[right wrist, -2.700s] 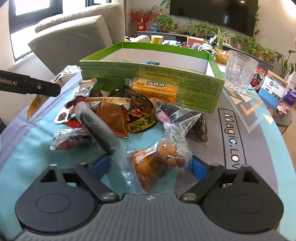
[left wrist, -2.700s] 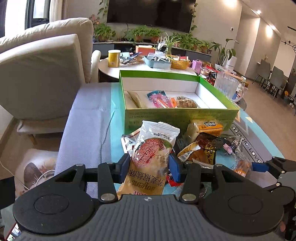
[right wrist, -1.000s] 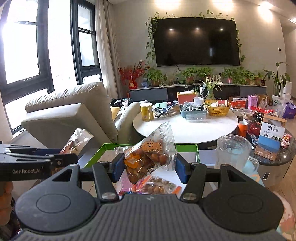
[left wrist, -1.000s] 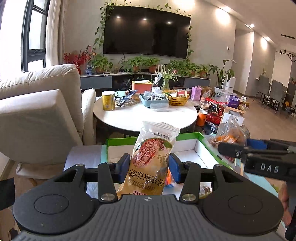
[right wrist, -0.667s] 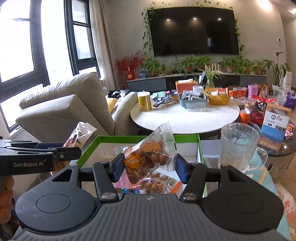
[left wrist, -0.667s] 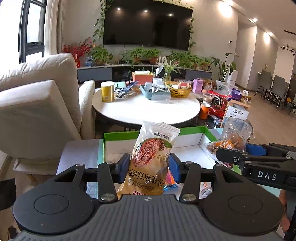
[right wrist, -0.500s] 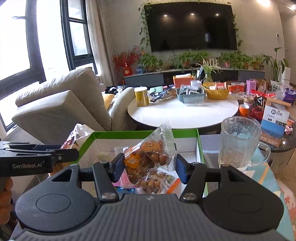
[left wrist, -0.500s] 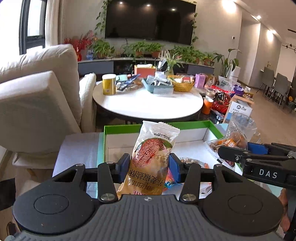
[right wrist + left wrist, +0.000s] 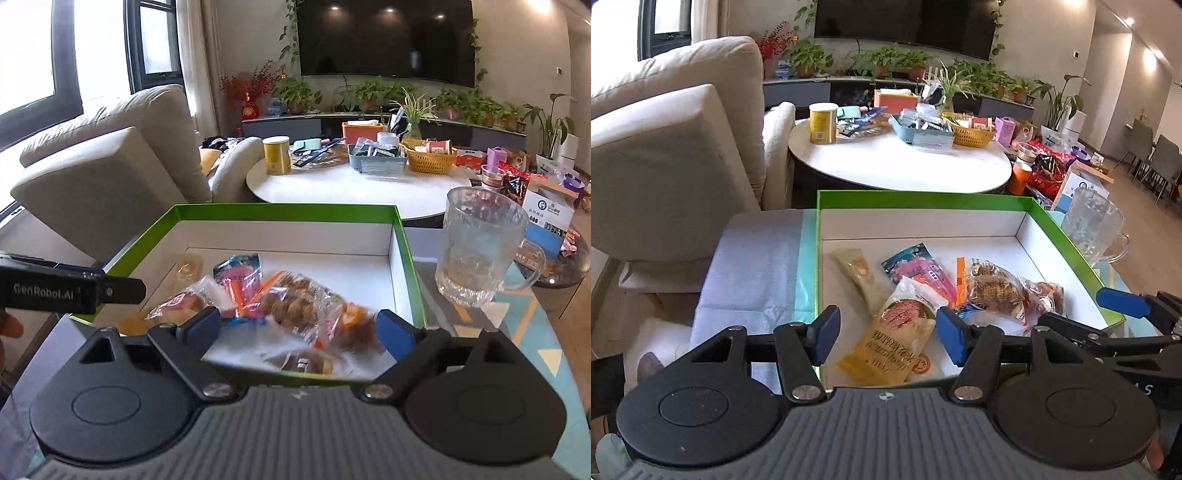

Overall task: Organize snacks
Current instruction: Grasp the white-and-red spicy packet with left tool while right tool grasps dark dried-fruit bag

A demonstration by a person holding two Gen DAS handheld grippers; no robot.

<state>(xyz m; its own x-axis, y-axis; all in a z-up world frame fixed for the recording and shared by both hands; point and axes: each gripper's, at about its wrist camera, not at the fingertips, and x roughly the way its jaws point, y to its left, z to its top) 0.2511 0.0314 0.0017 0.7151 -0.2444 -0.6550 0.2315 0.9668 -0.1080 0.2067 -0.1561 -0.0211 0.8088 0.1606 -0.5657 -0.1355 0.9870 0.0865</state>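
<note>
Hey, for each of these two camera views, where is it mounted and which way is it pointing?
Left wrist: on the left claw, looking forward and down into the green box; its open blue fingers straddle the yellow snack packet; the right claw enters at right.
Right wrist: on the right claw, facing the same box; the left claw and a bit of hand enter at left.
Shared: box, glass mug, round white table, sofa.

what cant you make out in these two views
- Left wrist view: the box near wall and the yellow packet bottom end, hidden behind the gripper body.
- Right wrist view: the packets between the right gripper jaws, smeared by motion blur; whether one is gripped is unclear.
- Right wrist view: labels on the round table, too small.
- Both views: the person, cut off at the edges.
</note>
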